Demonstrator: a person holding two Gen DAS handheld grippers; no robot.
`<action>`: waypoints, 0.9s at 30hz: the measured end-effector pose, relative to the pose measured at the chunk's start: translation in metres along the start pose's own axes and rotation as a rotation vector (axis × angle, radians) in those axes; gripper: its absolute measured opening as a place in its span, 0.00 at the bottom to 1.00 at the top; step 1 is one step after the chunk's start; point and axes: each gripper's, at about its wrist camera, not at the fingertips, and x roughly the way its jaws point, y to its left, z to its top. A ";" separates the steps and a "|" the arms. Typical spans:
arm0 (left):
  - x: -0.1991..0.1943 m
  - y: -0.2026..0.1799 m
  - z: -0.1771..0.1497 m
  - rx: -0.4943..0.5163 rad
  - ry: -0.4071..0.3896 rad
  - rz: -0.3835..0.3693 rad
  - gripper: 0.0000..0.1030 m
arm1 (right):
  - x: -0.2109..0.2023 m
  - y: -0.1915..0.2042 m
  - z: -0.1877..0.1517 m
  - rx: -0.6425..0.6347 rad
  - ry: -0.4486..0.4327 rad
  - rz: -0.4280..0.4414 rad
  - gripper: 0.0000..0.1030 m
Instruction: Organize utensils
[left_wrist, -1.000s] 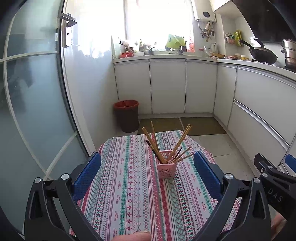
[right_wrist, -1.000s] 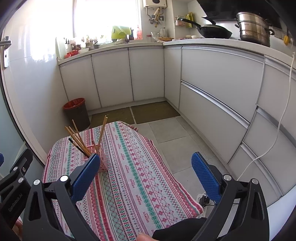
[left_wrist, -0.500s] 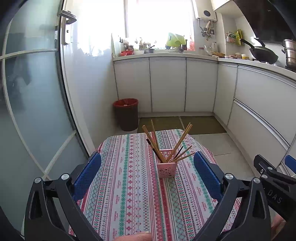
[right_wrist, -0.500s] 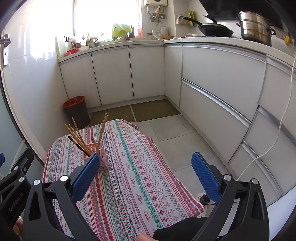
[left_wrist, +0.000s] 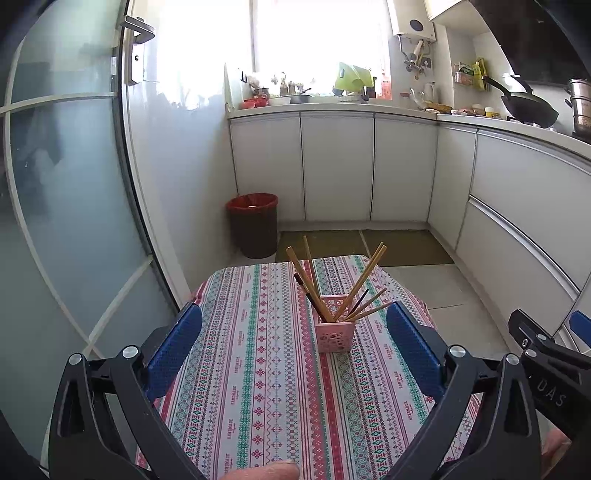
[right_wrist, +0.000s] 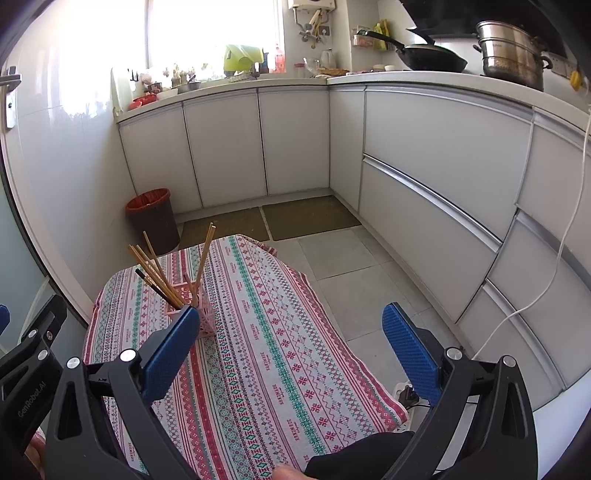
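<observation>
**Currently: Both Grippers Empty Above the Chopstick Holder**

Both tools were spread wide and carried nothing. The left gripper (left_wrist: 294, 349) faced the pink holder (left_wrist: 335, 336), which stood mid-way along the striped tablecloth (left_wrist: 236, 387) with the chopsticks (left_wrist: 354, 286) fanned out inside it. The right gripper (right_wrist: 290, 349) hung beside it, over the cloth's edge. Judged best practice: approach 1 stick near its upper end, avoiding the neighbours, so the light holder would not tip.

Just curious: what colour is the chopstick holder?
Pink, with a perforated pattern; the holder shows best in the left wrist view.
</observation>
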 end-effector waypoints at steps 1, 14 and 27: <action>0.001 0.000 0.000 0.001 0.002 0.001 0.93 | 0.000 0.000 0.000 0.000 0.001 0.000 0.93; 0.003 -0.002 0.001 0.004 0.007 -0.005 0.93 | 0.001 0.002 0.001 0.000 -0.002 -0.003 0.94; 0.003 -0.002 0.000 -0.005 0.006 -0.001 0.93 | 0.003 0.002 0.001 -0.001 0.007 -0.003 0.94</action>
